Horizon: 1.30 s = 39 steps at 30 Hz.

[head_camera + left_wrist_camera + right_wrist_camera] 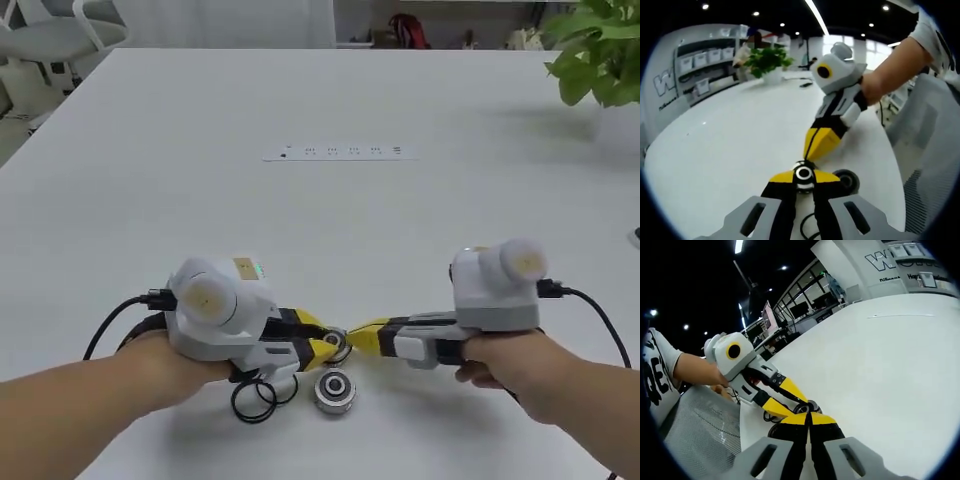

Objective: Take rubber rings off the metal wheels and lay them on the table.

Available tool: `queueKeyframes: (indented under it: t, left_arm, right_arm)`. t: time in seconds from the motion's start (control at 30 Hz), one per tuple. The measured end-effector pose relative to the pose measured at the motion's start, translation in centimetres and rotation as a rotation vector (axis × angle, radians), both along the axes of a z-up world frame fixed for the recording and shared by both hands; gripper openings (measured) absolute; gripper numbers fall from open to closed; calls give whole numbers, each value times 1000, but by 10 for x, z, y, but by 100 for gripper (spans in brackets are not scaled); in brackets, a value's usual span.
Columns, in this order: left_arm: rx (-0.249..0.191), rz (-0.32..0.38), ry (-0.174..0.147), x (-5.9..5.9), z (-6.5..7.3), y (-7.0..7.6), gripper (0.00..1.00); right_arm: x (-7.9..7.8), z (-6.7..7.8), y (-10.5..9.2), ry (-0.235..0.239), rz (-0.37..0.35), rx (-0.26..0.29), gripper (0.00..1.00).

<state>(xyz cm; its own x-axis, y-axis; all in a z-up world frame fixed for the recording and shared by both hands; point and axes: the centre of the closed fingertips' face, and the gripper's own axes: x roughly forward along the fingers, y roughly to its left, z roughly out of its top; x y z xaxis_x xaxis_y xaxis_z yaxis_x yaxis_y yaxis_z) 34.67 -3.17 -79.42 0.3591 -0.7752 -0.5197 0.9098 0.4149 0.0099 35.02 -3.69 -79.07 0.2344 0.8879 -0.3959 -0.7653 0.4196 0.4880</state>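
The small silver metal wheel [804, 173] is held just above the white desk [330, 220], in front of the person and between the two tools. It is held there so that one tool can steady it while the other works at its rim.

The left tongs [322, 346] are clamped on that wheel. Their yellow tips press it from both sides and are parted only by its width, and the left gripper view looks onto its round face. A grip across the sides like this leaves the outer edge free, which is probably the reason for it.

The right tongs [809, 417] come in from the opposite side, tip to tip with the left pair. Their points are closed together and touch the held wheel's edge. They may be pinching the dark rubber band there to peel it off, but the band is too thin for me to tell.

A second metal wheel [334, 390] rests on the desk just beside the held wheel, on the person's side. It looks to have a dark band around it, so I judge it is waiting its turn.

Loose black rubber rings [255, 399] lie flat near the held wheel, under the left tool's body. They look already stripped and are out of the way of the work.
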Motion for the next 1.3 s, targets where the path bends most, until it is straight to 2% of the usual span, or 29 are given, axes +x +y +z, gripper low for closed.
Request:
queueKeyframes:
  t: [0.37,0.43,0.47,0.5,0.53,0.57,0.83,1.0,1.1,1.3]
  left_arm:
    - [-3,-9,-3,-2,0,-2,12]
    - [-2,-8,-3,-2,0,-2,12]
    - [-2,-7,-4,-1,0,-2,12]
    - [-3,-7,-3,-1,0,-2,12]
    - [-8,-4,-1,-1,1,-2,12]
    - [-6,-5,0,-1,1,-2,12]
    - [-19,-1,9,-1,2,-3,13]
    - [-32,-11,37,-5,4,-3,15]
    - [-16,-45,34,-11,3,0,19]
    - [-36,-59,24,-15,16,9,24]
  right_arm:
    - [-9,6,5,3,36,32,0]
    - [-13,17,15,13,47,100,0]
    - [-17,18,19,12,69,87,0]
    - [-17,14,19,-45,103,43,0]
    - [-14,16,18,-23,79,67,0]
    - [-13,16,14,-18,73,66,0]
    - [-6,7,3,-15,18,24,0]
    - [-6,7,2,-13,10,25,0]
    - [-6,8,2,-8,10,30,0]
    - [-8,10,5,-3,14,39,0]
